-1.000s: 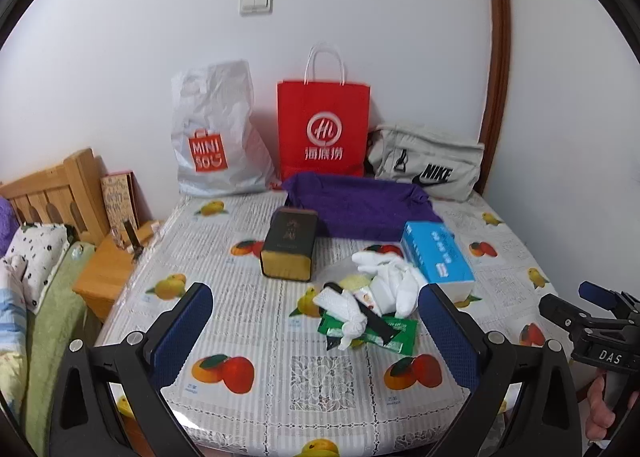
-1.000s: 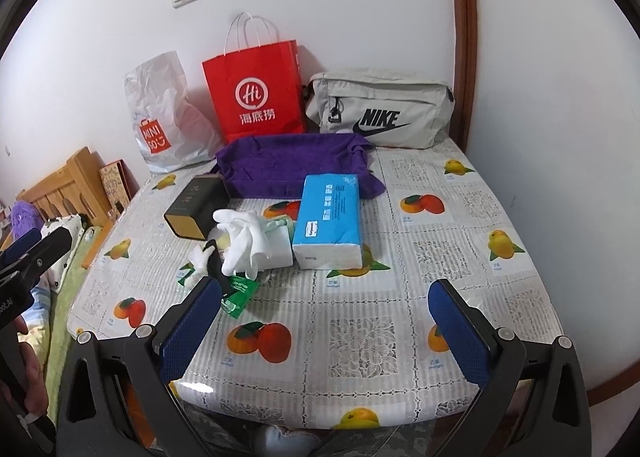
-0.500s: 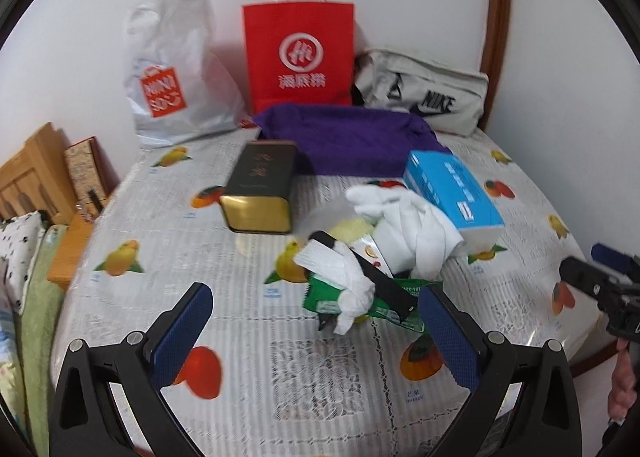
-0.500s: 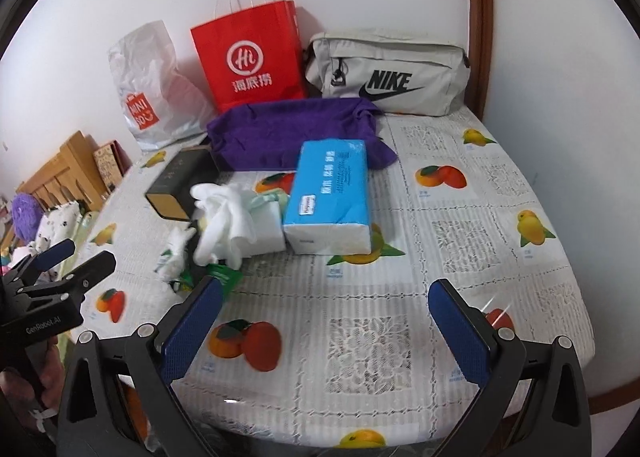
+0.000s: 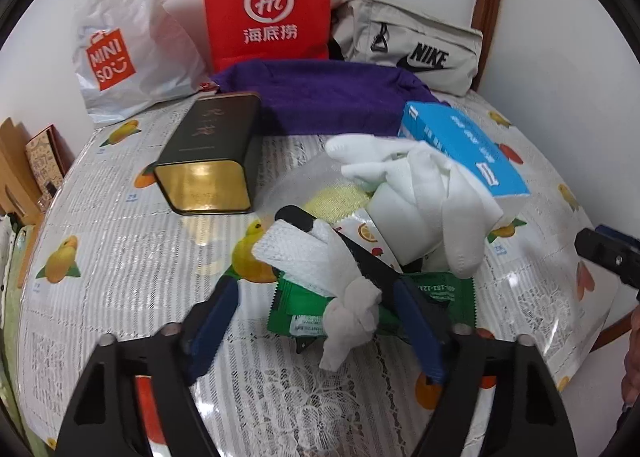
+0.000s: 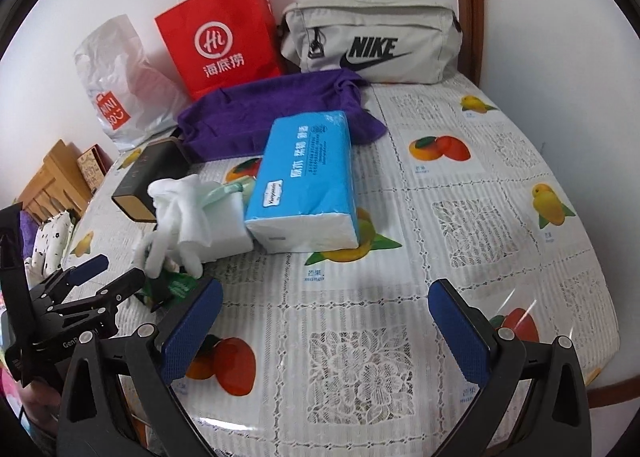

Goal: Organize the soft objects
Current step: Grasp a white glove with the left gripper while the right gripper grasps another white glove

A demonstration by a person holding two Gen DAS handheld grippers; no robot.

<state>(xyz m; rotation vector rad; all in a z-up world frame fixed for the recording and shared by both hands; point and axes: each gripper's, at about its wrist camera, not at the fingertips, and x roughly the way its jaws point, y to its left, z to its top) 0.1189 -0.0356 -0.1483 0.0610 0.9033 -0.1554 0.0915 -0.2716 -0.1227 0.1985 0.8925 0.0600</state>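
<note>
The soft things sit bunched in a small heap near the middle of the counter (image 6: 460,225), apparently so they can be sorted one by one: a white cloth (image 5: 320,257) lies draped over a black strip and a green packet (image 5: 360,305), a white glove (image 5: 432,193) is slung over a white block just behind it, and a blue tissue pack (image 6: 308,185) leans against that block. A folded purple towel (image 5: 320,97) lies further back, in front of the red paper bag (image 5: 266,5), the Miniso plastic bag (image 5: 120,37) and the grey Nike bag (image 6: 372,41) lined up along the wall; a dark tin (image 5: 212,153) lies on its side to the left of the heap. The left gripper (image 5: 316,321) points steeply down at the near end of the heap, its jaws have just been closing and now stand partly apart with the trailing end of the white cloth and the green packet between them, the pads not yet pressing on either. My reading is that the cloth is the first item to be lifted out. The right gripper (image 6: 324,321) also tilts downward, over bare tablecloth in front of the tissue pack, its jaws wide apart and holding nothing, probably waiting to take the next piece.
</note>
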